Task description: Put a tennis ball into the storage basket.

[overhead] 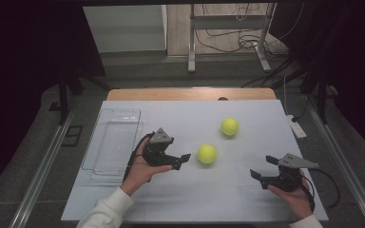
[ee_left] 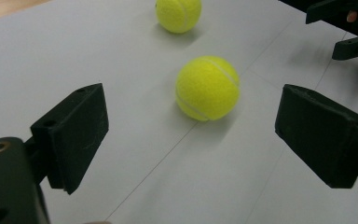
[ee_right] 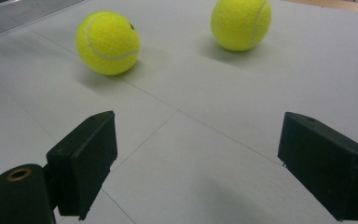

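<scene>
Lying at the far left of the worktop (overhead: 190, 199) is a clear plastic tray (overhead: 111, 142), sitting empty on the pale sheet. Just right of it, the left hand-held gripper (overhead: 180, 161) is hovering low over the surface in the person's left hand (overhead: 140, 171), its jaws standing wide apart with nothing between them and pointing rightward at the nearer tennis ball (overhead: 206, 154). In the left gripper view that ball (ee_left: 207, 87) is sitting just ahead of the open jaws, apart from both pads. A second tennis ball (overhead: 229, 127) is resting farther back and a little to the right, near the first but not touching it. At the near right, the right hand-held gripper (overhead: 262, 172) is being held in the right hand (overhead: 292, 194), its jaws also spread apart and empty, aiming left toward the balls, well apart from them. A white sleeve (overhead: 107, 211) is showing at the near left edge.
</scene>
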A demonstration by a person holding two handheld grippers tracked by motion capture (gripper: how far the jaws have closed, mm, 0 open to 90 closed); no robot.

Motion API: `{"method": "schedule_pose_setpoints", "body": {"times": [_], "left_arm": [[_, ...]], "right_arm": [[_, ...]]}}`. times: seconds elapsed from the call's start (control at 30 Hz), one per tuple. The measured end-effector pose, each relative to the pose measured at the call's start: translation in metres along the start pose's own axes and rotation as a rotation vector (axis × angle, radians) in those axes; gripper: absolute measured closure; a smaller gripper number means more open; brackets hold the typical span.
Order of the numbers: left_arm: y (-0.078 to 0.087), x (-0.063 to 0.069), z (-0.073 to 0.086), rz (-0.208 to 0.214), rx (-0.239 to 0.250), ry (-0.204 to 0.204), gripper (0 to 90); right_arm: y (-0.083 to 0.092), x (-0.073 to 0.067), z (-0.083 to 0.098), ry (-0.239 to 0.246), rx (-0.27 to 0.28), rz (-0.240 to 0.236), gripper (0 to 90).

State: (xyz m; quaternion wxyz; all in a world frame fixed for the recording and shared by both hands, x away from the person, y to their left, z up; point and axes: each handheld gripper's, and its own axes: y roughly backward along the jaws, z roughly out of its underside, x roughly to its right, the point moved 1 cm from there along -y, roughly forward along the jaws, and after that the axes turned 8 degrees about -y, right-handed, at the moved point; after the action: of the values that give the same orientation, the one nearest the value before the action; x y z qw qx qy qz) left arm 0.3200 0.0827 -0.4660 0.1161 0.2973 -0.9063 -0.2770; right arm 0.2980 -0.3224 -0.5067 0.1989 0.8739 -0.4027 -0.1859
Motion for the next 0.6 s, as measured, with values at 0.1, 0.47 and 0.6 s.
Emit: {"method": "schedule_pose_setpoints", "body": {"times": [0.1, 0.47, 0.6], "left_arm": [[-0.003, 0.000, -0.002, 0.007, -0.004, -0.003, 10.6], [-0.017, 0.001, -0.010, 0.047, -0.022, -0.017, 10.4], [-0.020, 0.000, -0.013, 0.055, -0.024, -0.019, 10.5]], "right_arm": [[0.000, 0.000, 0.000, -0.003, 0.000, 0.002, 12.3], [-0.001, 0.000, 0.000, 0.003, -0.004, 0.027, 12.3], [-0.001, 0.001, 0.000, 0.000, -0.008, 0.037, 12.3]]}}
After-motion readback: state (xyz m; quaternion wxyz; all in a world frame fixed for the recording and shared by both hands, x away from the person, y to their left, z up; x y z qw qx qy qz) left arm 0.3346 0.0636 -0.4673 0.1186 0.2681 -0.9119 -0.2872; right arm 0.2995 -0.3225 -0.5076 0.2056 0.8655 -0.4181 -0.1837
